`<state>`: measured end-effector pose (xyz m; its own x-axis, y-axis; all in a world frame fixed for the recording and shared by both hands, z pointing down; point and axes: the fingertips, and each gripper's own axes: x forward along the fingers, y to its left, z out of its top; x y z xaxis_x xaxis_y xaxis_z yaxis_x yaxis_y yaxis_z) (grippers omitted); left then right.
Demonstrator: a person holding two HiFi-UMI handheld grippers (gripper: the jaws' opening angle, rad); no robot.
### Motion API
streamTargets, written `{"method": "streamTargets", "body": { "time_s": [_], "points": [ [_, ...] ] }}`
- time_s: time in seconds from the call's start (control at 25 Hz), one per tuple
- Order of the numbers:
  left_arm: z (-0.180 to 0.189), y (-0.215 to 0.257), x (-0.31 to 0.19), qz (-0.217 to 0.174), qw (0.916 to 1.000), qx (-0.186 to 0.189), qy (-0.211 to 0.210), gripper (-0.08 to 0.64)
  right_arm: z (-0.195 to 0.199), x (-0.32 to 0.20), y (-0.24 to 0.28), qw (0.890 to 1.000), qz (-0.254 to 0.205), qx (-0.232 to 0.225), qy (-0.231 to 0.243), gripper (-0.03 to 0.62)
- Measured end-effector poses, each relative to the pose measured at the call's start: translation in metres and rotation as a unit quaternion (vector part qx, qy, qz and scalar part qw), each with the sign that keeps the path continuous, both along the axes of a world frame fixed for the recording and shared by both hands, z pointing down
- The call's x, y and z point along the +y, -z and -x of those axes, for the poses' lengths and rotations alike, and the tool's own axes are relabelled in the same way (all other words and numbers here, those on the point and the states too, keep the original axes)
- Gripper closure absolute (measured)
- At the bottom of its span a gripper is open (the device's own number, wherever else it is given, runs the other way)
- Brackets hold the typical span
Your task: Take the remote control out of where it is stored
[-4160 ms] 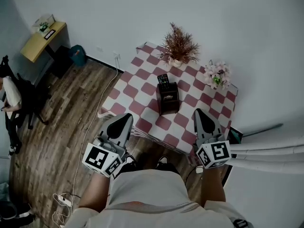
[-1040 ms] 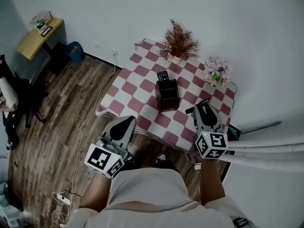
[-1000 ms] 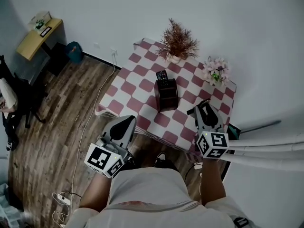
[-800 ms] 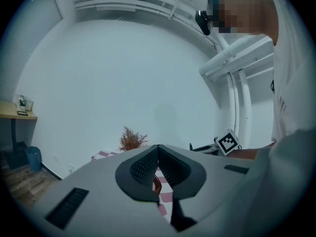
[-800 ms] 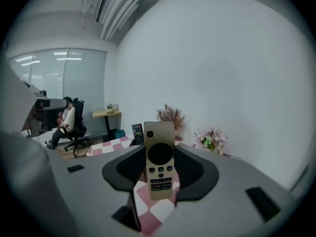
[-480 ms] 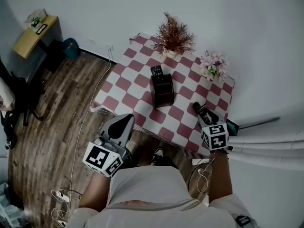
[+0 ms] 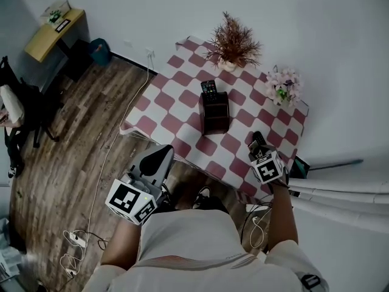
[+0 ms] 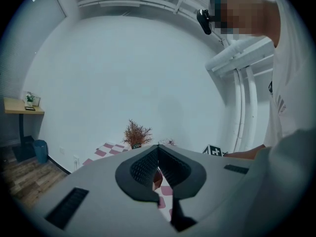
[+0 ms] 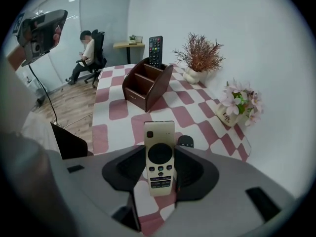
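A cream remote (image 9: 159, 135) with a round black pad is clamped between the jaws of my right gripper (image 9: 160, 154), buttons facing the camera. In the head view my right gripper (image 7: 258, 142) tips steeply down over the near right corner of the checked table (image 7: 173, 96). A brown wooden holder (image 7: 214, 112) stands mid-table with a black remote (image 7: 209, 89) upright in its back slot; the right gripper view also shows this black remote (image 9: 155, 50) and the holder (image 9: 147, 86). My left gripper (image 7: 161, 152) hovers off the table's near edge, its jaws (image 8: 158, 149) closed at the tips with nothing between.
A dried brown plant (image 7: 233, 41) and a pot of pink flowers (image 7: 283, 90) stand along the table's far edge. A small dark object (image 9: 185, 141) lies on the cloth just beyond my right jaws. A person (image 9: 89, 51) sits in a chair across the wooden floor.
My right gripper has dropped toward the table's near right corner and tipped from pointing forward to pointing down, still gripping the cream remote. The left gripper has stayed put.
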<state>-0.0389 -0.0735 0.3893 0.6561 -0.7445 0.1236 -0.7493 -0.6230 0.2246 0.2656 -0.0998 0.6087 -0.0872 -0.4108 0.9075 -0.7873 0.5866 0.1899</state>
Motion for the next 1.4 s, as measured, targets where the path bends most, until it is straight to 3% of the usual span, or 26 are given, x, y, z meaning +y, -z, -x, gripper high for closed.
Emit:
{"method": "streamTargets", "body": {
  "time_s": [0.4,0.72,0.96,1.2,1.4],
  "points": [
    [0.004,-0.006,0.004,0.007,0.9996,-0.010,0.026,0.551,0.016,-0.029,-0.044,0.998,0.043,0.004,0.049,0.408],
    [0.011,-0.007,0.008,0.012,0.9983,-0.016,0.054,0.551,0.026,-0.021,-0.067,0.993,0.092,0.022,0.073,0.408],
    [0.012,-0.008,0.010,0.012,0.9979,-0.015,0.062,0.551,0.026,-0.016,-0.077,0.991,0.096,0.028,0.088,0.408],
    [0.009,-0.006,0.011,0.008,0.9983,-0.014,0.057,0.551,0.028,-0.017,-0.071,0.993,0.071,0.018,0.092,0.407],
    [0.004,0.000,0.010,0.000,0.9992,-0.011,0.039,0.551,0.032,-0.034,-0.030,0.997,-0.008,-0.043,0.058,0.408]
  ]
}}
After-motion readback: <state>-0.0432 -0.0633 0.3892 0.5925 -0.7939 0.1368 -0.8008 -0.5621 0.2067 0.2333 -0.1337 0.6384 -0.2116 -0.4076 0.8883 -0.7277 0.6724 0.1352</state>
